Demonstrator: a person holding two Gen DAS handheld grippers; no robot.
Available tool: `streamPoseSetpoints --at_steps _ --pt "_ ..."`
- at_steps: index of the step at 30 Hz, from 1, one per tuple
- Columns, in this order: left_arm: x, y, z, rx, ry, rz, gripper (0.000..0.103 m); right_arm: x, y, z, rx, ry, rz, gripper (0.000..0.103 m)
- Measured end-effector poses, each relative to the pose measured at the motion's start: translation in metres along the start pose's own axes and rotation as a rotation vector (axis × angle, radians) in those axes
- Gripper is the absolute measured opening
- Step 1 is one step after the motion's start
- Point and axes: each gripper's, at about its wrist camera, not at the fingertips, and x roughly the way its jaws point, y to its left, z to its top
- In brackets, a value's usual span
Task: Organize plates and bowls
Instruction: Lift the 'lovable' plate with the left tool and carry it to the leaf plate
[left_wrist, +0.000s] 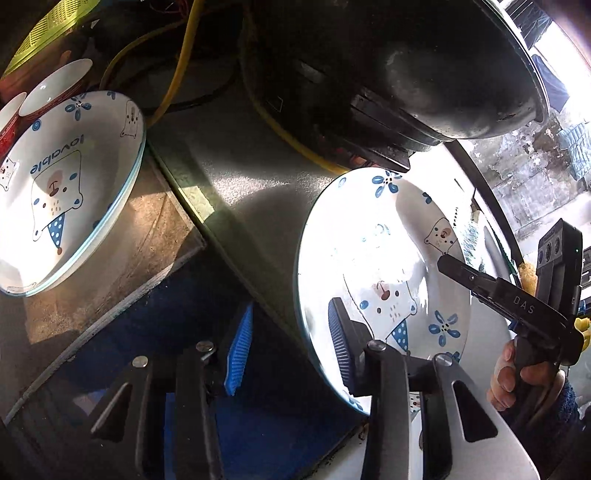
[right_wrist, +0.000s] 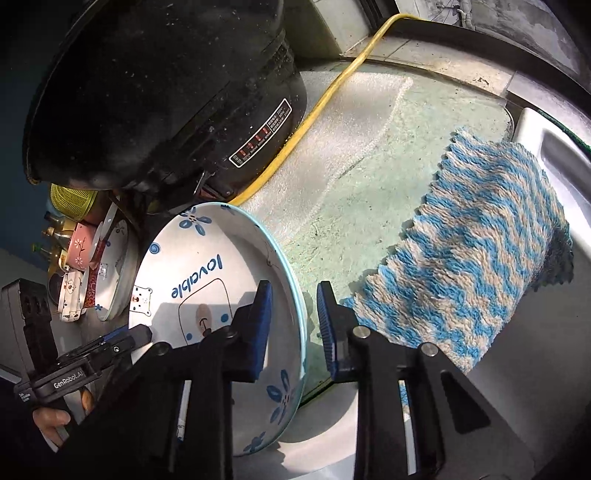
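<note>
plate (right_wrist: 221, 280) with a bear and the word "lovable" lies on the counter (right_wrist: 369, 192) beside the black cooker (right_wrist: 166, 92) — we straddle its rim from both sides. our right gripper (right_wrist: 291, 325) has one blue pad inside the plate, one outside, a narrow gap remaining; we cannot tell whether the pads press. our left gripper (left_wrist: 286, 343) stands partly open, one pad over the near rim, not pressing. a second matching plate (left_wrist: 66, 192) sits well apart — red-and-white bowls (left_wrist: 51, 88) behind it. a striped cloth (right_wrist: 476, 258) lies near.
</note>
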Motion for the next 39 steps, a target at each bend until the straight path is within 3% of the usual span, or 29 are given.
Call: streamPoseSetpoints --at_steps 4,5,20,39 --pt "0.004 -0.002 0.001 0.010 0.007 -0.034 0.011 0.004 -0.005 -0.008 0.005 0.015 0.018 0.013" --pt "0.004 -0.004 0.002 0.021 0.006 -0.023 0.010 0.005 -0.005 -0.009 0.000 0.016 0.028 0.013" --pt "-0.010 -0.004 -0.004 0.049 0.003 -0.016 0.009 -0.002 0.013 -0.024 -0.033 0.012 0.000 0.013" --pt "-0.070 0.036 -0.012 -0.012 -0.117 -0.031 0.009 -0.013 0.076 -0.022 -0.137 -0.016 0.022 0.013"
